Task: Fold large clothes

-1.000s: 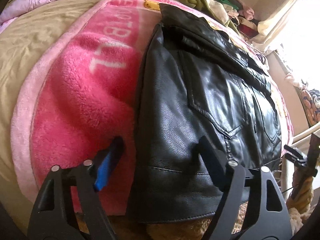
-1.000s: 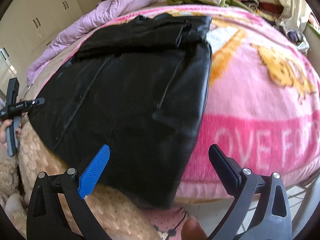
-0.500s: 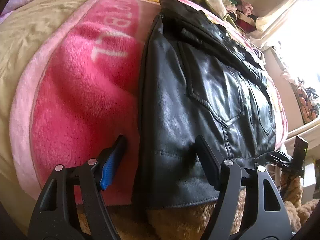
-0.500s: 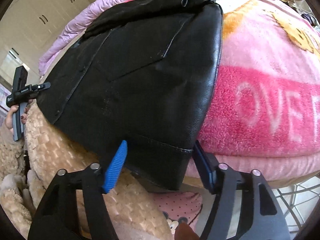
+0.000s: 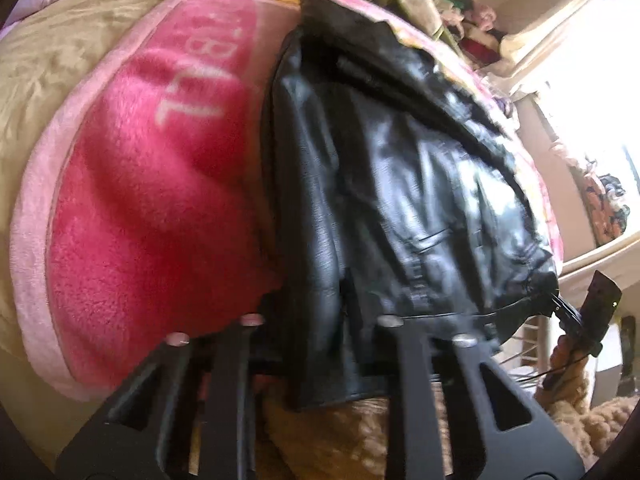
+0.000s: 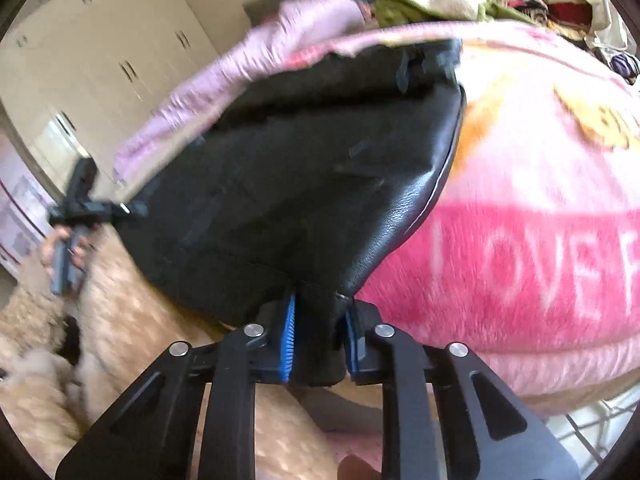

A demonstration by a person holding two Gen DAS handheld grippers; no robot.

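Note:
A black leather jacket (image 5: 400, 184) lies on a pink fleece blanket (image 5: 152, 208) on a bed. It also shows in the right wrist view (image 6: 304, 184), over the same blanket (image 6: 520, 264). My left gripper (image 5: 316, 316) is shut on the jacket's near hem corner, the fabric bunched between the fingers. My right gripper (image 6: 318, 320) is shut on the other near hem corner. Each gripper shows small in the other's view, at the jacket's far corner: the right one in the left wrist view (image 5: 576, 320), the left one in the right wrist view (image 6: 80, 208).
A tan fuzzy cover (image 6: 132, 304) hangs over the bed's near edge. A lilac quilt (image 6: 256, 64) and a pile of clothes (image 6: 460, 0) lie at the far side. Cream wardrobes (image 6: 104, 68) stand to the left. A bright window (image 5: 592, 80) is on the right.
Both grippers moved forward onto the jacket's hem and closed on it. The hem corners are now pinched and lifted slightly; the leather has wrinkled.

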